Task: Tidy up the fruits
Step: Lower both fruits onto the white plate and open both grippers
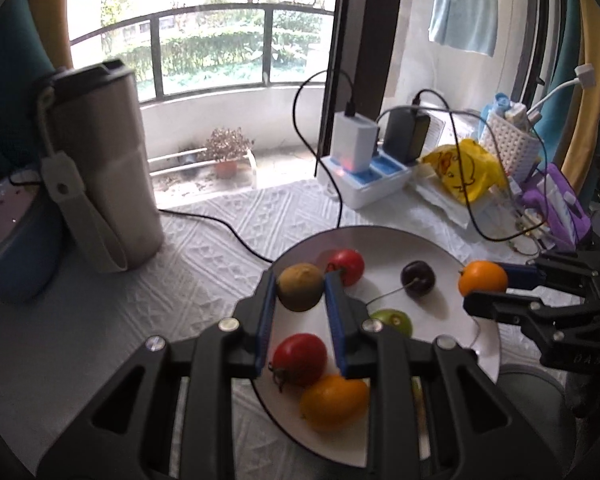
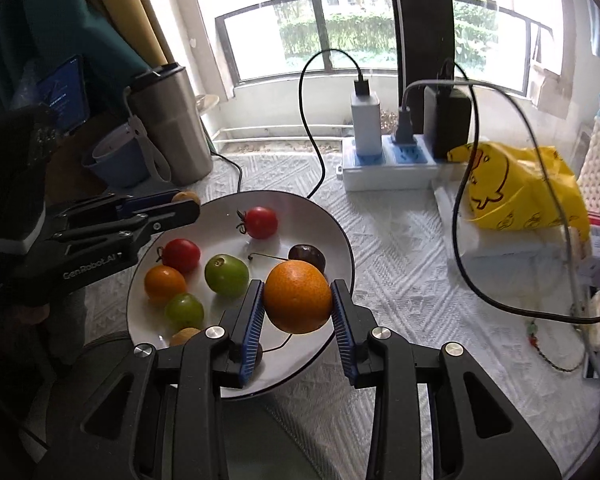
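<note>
A white plate [image 1: 384, 248] [image 2: 332, 236] holds several small fruits. My left gripper [image 1: 300, 284] is shut on a brown kiwi-like fruit [image 1: 300, 287] above the plate's left rim; it shows at the left in the right wrist view [image 2: 186, 200]. My right gripper [image 2: 298, 300] is shut on an orange fruit [image 2: 298, 297] [image 1: 483, 278] held above the plate's right side. On the plate lie red tomatoes [image 1: 300, 359] [image 2: 261, 222], a dark cherry [image 1: 418, 279] [image 2: 307, 257], green fruits [image 2: 226, 275] [image 1: 392, 320] and another orange fruit [image 1: 335, 402] [image 2: 165, 284].
A steel tumbler [image 1: 104, 168] [image 2: 172, 128] and a blue bowl [image 1: 12, 236] stand at the left. A white power strip [image 1: 364, 178] [image 2: 388, 164] with chargers and black cables lies behind the plate. A yellow bag [image 1: 460, 176] [image 2: 520, 188] and a white basket [image 1: 508, 140] are at the right.
</note>
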`<state>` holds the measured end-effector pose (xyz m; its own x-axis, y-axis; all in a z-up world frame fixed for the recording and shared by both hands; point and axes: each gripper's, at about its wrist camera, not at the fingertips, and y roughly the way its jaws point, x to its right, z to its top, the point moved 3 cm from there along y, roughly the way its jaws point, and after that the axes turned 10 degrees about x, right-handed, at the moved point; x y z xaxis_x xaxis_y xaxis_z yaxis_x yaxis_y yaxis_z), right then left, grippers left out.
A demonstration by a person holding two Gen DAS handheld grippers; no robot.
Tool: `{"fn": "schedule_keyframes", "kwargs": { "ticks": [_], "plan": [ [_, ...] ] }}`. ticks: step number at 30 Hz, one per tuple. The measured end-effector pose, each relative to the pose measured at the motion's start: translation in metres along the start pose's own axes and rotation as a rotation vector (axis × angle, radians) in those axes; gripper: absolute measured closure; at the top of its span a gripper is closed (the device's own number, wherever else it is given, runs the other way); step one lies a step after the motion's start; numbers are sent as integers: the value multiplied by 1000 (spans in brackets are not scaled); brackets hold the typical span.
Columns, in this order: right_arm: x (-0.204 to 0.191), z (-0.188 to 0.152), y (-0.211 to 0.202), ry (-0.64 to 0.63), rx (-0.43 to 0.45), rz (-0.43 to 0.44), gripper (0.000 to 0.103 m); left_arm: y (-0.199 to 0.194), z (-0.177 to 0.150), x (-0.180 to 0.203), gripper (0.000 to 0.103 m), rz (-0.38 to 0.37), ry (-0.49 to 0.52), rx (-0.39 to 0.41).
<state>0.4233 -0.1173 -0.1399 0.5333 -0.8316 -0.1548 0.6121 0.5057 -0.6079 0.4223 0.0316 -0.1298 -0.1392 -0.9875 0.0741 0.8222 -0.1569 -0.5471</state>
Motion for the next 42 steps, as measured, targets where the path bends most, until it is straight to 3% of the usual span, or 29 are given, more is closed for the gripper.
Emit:
{"fn": "schedule_keyframes", "kwargs": {
  "ticks": [7, 18, 32, 35, 38, 42],
  "plan": [
    [-2, -5, 11, -13, -12, 9, 67, 13, -9, -1, 77, -4, -8, -42],
    [-5, -4, 9, -23, -13, -12, 67, 7, -7, -3, 76, 17, -16, -38],
    [-17, 4, -17, -17, 24, -43, 67, -48, -5, 14, 75, 31, 0, 12],
    [-22, 5, -26, -17, 35, -47, 67, -61, -7, 16, 72, 36, -2, 24],
    [-26, 6, -37, -20, 50, -50, 67, -76, -10, 18, 60, 37, -18, 37],
    [-31, 6, -50, -22, 63, -55, 67, -95, -14, 22, 59, 48, -26, 48]
  ]
}}
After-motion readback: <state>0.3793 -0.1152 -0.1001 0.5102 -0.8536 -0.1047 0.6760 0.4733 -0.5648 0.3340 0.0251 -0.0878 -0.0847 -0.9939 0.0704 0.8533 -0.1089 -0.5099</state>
